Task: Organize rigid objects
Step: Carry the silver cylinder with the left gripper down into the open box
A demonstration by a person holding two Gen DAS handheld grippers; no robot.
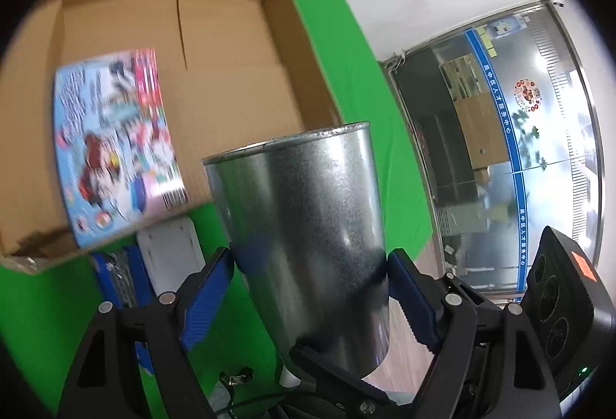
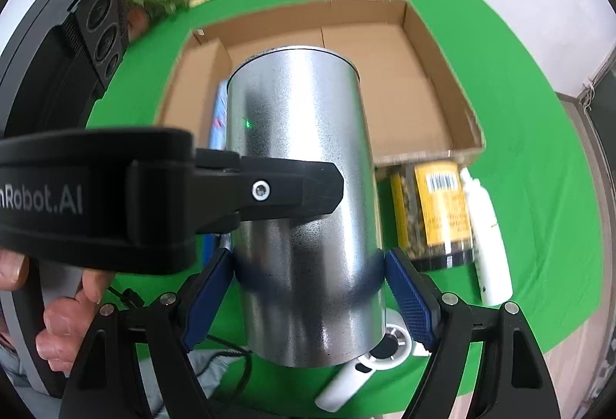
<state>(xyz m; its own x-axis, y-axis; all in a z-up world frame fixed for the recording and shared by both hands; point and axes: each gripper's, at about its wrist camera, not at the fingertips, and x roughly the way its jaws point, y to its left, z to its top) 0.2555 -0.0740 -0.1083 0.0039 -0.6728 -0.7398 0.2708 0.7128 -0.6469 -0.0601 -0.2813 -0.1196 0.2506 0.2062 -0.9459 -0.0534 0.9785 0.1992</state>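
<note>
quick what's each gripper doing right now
left gripper: closed on the metal can, fingers pressing its sides.
right gripper: closed on the same metal can.

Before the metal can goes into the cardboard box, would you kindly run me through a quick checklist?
1. Left gripper pads press both sides of the metal can: ok.
2. Right gripper pads press the can as well: ok.
3. Cardboard box open on top: ok.
4. Bare box floor to the right of the magazine: ok.
5. Jar and white bottle stand outside the box: ok.
6. Can empty inside: cannot tell.
</note>
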